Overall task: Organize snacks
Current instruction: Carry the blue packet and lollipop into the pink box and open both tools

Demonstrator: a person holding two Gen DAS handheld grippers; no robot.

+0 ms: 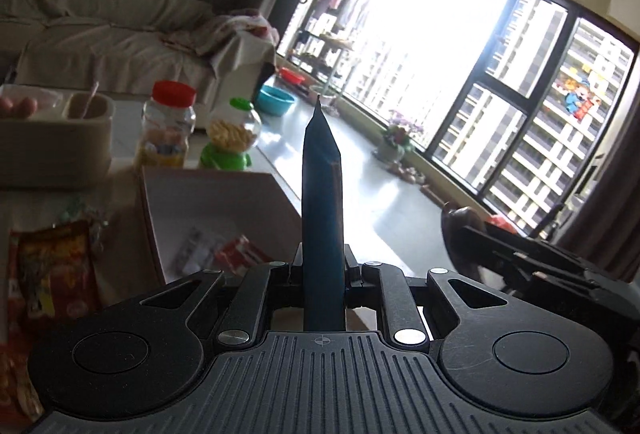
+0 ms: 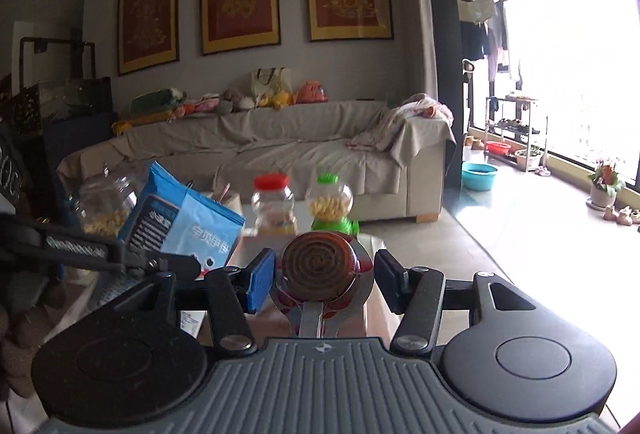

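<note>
While left tool (image 2: 168, 266) clamps blue bag (image 2: 184, 222), txt unreadable, right tool (image 2: 324, 270) apart round lollipop (image 2: 320, 262).

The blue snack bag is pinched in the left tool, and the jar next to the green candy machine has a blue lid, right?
Not quite. The jar has a red lid, as the right wrist view shows. The blue snack bag is pinched in the left tool, beside the green candy machine.
</note>
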